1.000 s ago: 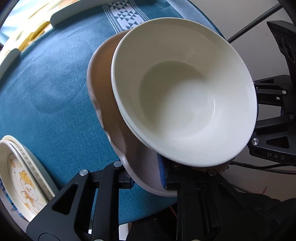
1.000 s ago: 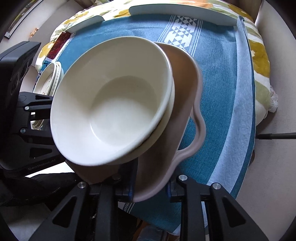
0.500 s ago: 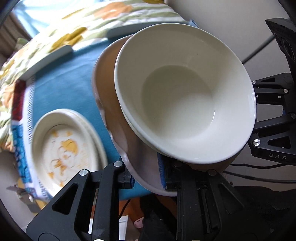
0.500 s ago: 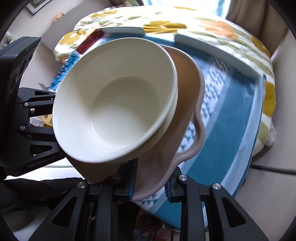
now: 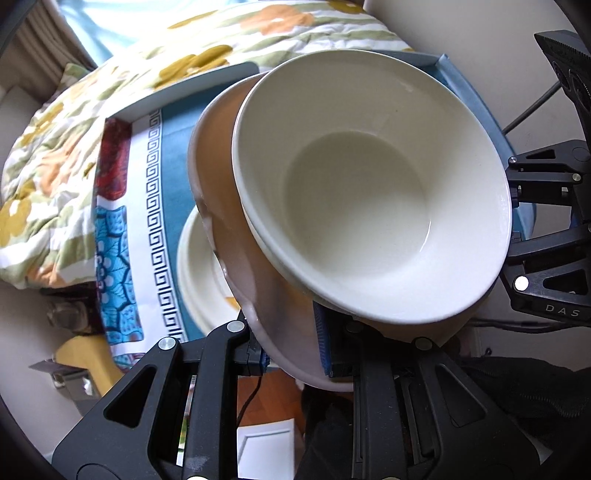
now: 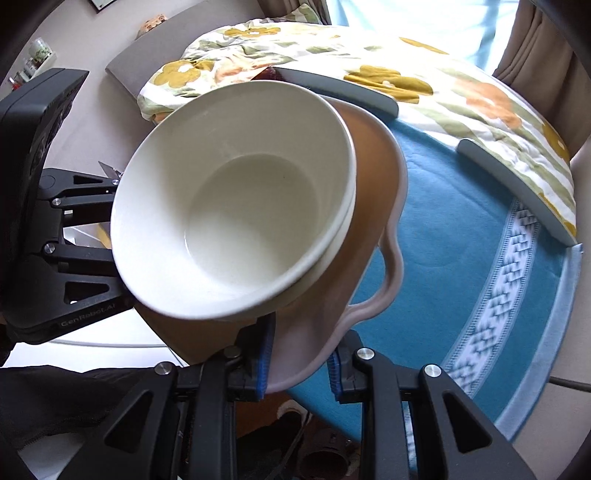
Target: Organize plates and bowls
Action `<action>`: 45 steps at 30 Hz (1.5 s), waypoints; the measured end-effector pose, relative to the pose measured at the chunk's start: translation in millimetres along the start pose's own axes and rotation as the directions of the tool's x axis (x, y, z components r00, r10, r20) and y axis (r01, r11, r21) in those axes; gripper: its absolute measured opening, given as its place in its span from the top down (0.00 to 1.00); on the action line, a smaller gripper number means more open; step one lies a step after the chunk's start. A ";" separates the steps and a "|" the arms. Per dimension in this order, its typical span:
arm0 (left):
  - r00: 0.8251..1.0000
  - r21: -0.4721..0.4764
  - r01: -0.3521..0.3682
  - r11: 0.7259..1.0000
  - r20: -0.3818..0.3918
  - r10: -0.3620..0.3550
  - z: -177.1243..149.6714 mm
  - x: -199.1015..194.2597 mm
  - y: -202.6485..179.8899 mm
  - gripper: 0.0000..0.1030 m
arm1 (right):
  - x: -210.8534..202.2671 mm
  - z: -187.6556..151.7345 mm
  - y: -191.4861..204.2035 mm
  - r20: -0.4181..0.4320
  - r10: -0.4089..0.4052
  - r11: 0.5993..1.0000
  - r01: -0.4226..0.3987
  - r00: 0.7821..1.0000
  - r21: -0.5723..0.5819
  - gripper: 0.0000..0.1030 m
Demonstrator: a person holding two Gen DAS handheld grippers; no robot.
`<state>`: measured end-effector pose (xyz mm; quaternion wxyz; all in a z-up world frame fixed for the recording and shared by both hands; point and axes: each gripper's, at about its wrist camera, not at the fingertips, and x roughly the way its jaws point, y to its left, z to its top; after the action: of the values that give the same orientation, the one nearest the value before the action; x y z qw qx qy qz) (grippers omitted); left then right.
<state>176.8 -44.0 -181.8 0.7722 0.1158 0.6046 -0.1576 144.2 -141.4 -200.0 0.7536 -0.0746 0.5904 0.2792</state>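
Both the left tongs (image 5: 291,354) and right tongs (image 6: 299,362) clamp the pink dish (image 6: 373,206) carrying a white bowl (image 5: 369,192) above a blue-clothed table (image 6: 461,258) beside a floral quilt (image 6: 406,74).

Daylight from a curtained window (image 6: 436,18) falls on a floral quilt (image 6: 406,81) beside a blue cloth (image 6: 461,240); wooden floor (image 5: 273,398) shows below.
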 end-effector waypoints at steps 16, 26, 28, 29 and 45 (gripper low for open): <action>0.994 0.053 0.097 0.994 -0.055 -0.094 -18.2 61.1 52.5 0.83 | 64.1 13.7 40.2 -0.038 -0.046 0.990 0.051 0.998 0.133 0.78; 0.994 0.065 0.097 0.993 -0.060 -0.093 -16.3 63.6 52.9 0.83 | 62.7 13.4 44.9 -0.017 -0.120 0.985 0.121 0.993 0.120 0.78; 0.994 0.069 0.093 0.993 -0.064 -0.089 -16.6 63.2 52.0 0.83 | 63.2 12.5 45.4 -0.018 -0.121 0.985 0.122 0.993 0.125 0.78; 0.994 0.068 0.094 0.993 -0.066 -0.089 -16.5 63.1 52.2 0.83 | 63.5 12.6 45.2 -0.018 -0.121 0.985 0.122 0.992 0.125 0.78; 0.997 0.099 0.001 0.995 -0.083 0.007 -18.1 51.4 50.9 0.82 | 63.8 10.9 50.8 -0.015 -0.133 0.983 0.134 0.991 0.123 0.78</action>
<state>191.3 4.3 -236.7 0.7398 0.1613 0.6275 -0.1812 137.0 -73.1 -245.2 0.7717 -0.0681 0.6029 0.1905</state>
